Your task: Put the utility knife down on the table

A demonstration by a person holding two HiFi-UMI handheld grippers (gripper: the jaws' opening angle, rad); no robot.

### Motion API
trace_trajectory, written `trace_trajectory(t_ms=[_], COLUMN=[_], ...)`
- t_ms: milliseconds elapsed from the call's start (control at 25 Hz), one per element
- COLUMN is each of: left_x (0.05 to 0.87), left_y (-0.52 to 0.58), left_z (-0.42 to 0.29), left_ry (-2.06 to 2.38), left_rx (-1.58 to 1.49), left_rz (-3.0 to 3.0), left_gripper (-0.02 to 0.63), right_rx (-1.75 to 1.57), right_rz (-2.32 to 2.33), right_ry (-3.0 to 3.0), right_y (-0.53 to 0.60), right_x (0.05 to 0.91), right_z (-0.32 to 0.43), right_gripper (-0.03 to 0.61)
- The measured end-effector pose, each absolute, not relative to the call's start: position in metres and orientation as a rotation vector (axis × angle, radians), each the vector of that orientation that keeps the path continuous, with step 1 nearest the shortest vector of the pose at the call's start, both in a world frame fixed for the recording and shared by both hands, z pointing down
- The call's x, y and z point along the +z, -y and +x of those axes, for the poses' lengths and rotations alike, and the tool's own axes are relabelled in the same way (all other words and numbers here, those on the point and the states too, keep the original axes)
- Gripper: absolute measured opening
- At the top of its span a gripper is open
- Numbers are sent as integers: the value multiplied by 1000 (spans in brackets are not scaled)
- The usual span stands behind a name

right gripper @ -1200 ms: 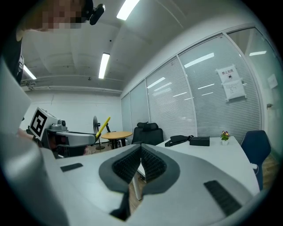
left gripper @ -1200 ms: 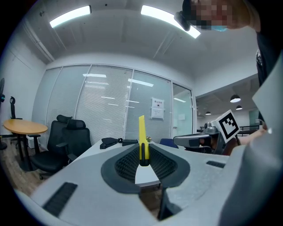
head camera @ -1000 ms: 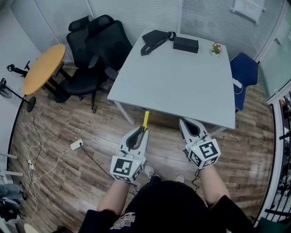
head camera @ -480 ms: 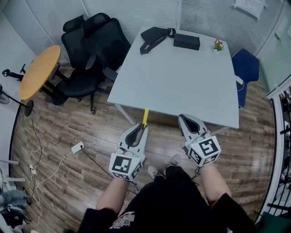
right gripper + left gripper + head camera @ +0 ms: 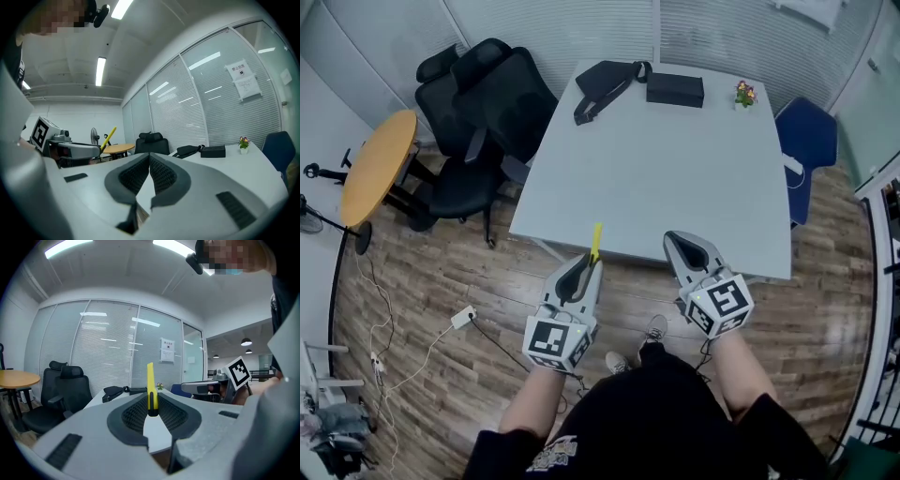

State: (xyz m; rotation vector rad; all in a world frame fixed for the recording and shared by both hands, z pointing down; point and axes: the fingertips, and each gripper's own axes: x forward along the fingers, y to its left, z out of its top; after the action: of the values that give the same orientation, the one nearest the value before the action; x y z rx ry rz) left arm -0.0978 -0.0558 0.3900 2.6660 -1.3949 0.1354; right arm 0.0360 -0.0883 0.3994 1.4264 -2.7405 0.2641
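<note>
My left gripper (image 5: 584, 269) is shut on a yellow utility knife (image 5: 596, 241). The knife sticks out forward past the jaws, and its tip lies over the near edge of the grey table (image 5: 675, 178). In the left gripper view the knife (image 5: 150, 389) stands upright, pinched between the dark pads (image 5: 166, 414) of the left gripper (image 5: 152, 411). My right gripper (image 5: 682, 247) hangs at the table's near edge, level with the left one. Its jaws (image 5: 150, 158) are shut with nothing between them. The right gripper view also shows the knife (image 5: 108, 136) at the left.
At the table's far end lie a black bag (image 5: 605, 82), a black box (image 5: 675, 89) and a small flower pot (image 5: 743, 93). Black office chairs (image 5: 483, 103) and a round wooden table (image 5: 380, 164) stand left, a blue chair (image 5: 806, 141) right. A power strip (image 5: 462, 317) lies on the floor.
Both grippers have moved forward together toward the table. The knife's tip, earlier over the floor, now lies over the table's near edge. The grip on the knife is unchanged.
</note>
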Motion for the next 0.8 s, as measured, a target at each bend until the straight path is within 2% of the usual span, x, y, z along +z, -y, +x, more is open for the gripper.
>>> trace_trajectory(t_ms=[800], left_x=[397], left_y=[164], left_z=[-5], left_ry=[1320], left_rx=[198], left_rz=[2711], left_gripper=[66], right_rx=[308], right_rz=[1513], right_ry=[2724], right_y=[175], right_x=[404], right_z=[129], right_gripper=[12])
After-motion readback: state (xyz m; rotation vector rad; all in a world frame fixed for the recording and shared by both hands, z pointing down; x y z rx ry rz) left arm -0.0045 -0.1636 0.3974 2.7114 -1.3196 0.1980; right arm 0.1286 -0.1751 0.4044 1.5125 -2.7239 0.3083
